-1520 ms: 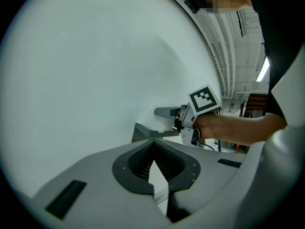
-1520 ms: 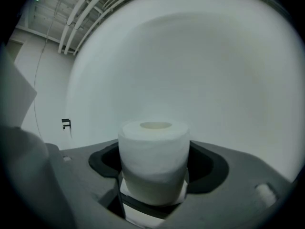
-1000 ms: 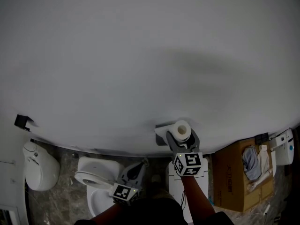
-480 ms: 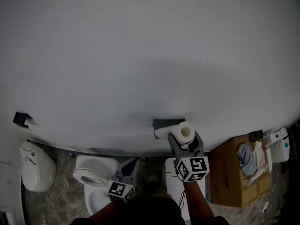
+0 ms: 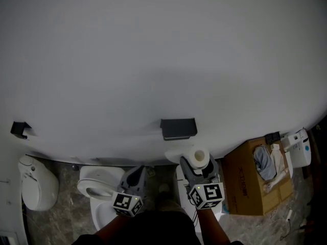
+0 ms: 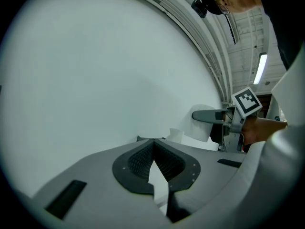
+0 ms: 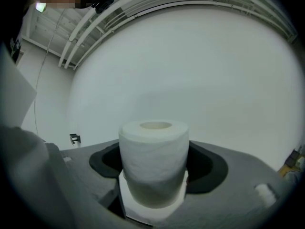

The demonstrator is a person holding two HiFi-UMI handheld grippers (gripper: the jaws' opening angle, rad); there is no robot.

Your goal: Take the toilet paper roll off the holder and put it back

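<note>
A white toilet paper roll [image 5: 198, 156] stands upright between the jaws of my right gripper [image 5: 197, 163], which is shut on it. The roll hangs just below and to the right of the dark grey holder [image 5: 178, 128] on the white wall, apart from it. The right gripper view shows the roll [image 7: 153, 161] filling the gap between the pads of my right gripper [image 7: 155, 152]. My left gripper [image 5: 135, 176] hangs lower left, over the toilet, its jaws shut with nothing held. In the left gripper view its pads meet at the tips of the left gripper [image 6: 153, 144], with the roll [image 6: 200, 131] at right.
A white toilet [image 5: 97, 190] sits below the left gripper. A white bin [image 5: 36, 182] stands at far left, with a black wall hook [image 5: 19, 128] above it. An open cardboard box [image 5: 250, 180] and a white device [image 5: 298, 148] are at right.
The right gripper has drawn the roll off the holder and moved it down and away. The holder now shows bare. The left gripper has hardly moved.
</note>
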